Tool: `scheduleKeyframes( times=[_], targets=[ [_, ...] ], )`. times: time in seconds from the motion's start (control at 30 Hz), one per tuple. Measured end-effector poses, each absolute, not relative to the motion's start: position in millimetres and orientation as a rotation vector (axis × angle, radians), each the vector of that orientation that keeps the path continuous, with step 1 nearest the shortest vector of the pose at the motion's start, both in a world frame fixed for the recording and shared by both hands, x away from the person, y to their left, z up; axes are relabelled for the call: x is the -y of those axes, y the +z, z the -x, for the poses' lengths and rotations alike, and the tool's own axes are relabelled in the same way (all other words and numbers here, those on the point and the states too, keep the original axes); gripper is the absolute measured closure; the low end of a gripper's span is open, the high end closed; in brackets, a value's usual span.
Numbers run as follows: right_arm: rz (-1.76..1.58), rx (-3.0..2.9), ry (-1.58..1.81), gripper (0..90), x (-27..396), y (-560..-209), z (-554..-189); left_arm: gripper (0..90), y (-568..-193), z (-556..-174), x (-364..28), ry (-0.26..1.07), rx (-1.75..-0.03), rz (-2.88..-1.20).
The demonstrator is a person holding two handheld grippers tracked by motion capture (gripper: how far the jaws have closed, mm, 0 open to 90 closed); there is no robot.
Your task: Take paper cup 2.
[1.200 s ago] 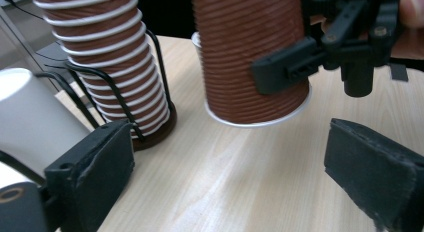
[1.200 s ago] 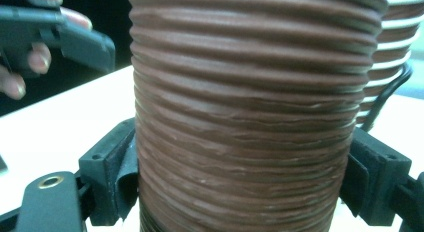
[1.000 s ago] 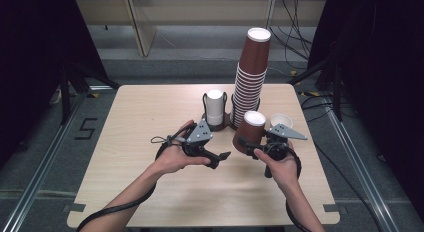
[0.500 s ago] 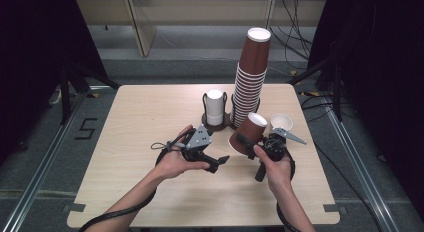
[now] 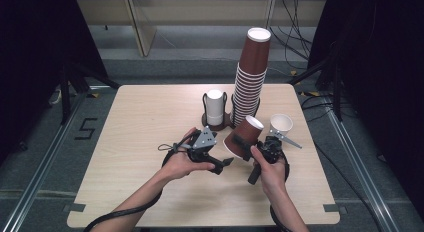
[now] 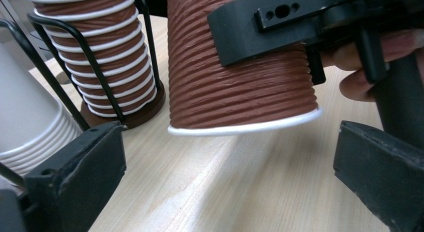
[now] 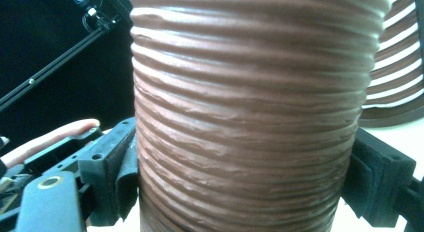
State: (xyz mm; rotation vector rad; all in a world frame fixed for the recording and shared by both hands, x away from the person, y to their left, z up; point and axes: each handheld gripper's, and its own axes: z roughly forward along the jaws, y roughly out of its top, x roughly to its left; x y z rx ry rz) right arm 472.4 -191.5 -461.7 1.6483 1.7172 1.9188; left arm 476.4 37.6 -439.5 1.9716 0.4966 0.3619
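Since prev frame, brown ribbed paper cup [image 5: 243, 137] tilts further, clamped in right gripper [image 5: 264, 148]; left gripper [image 5: 220, 163], jaws just opened w/ nothing between, sits near-left of cup rim.

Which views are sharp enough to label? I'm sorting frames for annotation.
High view: evenly lit, slightly soft, dark surround, brown cup clear. Left gripper view: ribs on the cup crisp, left gripper jaws a bit blurred. Right gripper view: cup very close, soft, glare at right.

Lab, black curtains [image 5: 35, 67], cables [image 5: 295, 22], floor rails [image 5: 42, 172]
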Motion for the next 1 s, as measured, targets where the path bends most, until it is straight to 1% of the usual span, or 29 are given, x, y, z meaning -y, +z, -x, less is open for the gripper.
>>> scheduleKeyframes(
  times=[0.4,1.0],
  targets=[
    [-1.666,-1.702,1.919,16.6,188.1,-464.7,-471.5,0.0,-444.5,-480.6,-23.5,0.302,-0.518,-1.970],
    [-1.680,-1.696,1.934,16.6,180.7,-465.2,-469.8,0.1,-448.8,-488.4,-11.3,0.284,-0.527,-1.984]
  ],
)
